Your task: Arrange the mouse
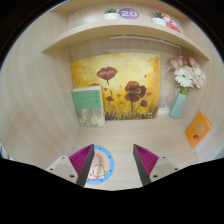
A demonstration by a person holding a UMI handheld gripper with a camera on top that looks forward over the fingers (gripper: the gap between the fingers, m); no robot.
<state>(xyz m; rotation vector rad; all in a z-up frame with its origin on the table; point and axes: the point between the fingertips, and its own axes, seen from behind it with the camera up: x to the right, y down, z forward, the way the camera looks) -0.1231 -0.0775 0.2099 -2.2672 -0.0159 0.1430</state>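
A hand-held gripper hovers above a pale wooden desk, its two fingers spread apart and holding nothing, magenta pads facing each other across an empty gap. No computer mouse can be seen anywhere, so the task's object is out of sight and its location cannot be told. Just ahead of the left finger, partly hidden behind it, lies a round blue disc with a pale picture on it; what it is cannot be made out. Beyond the fingers, a painting of red poppies leans against the back wall, probably as decoration, with a pale green book propped beside it to the left. To the right stands a slim blue vase of pink flowers, and nearer, an orange card lies flat. A shelf above holds small items too tiny to identify. The broad stretch of bare desk between the fingers and the painting looks like the freest room for moving; the vase seems the easiest thing to knock over.
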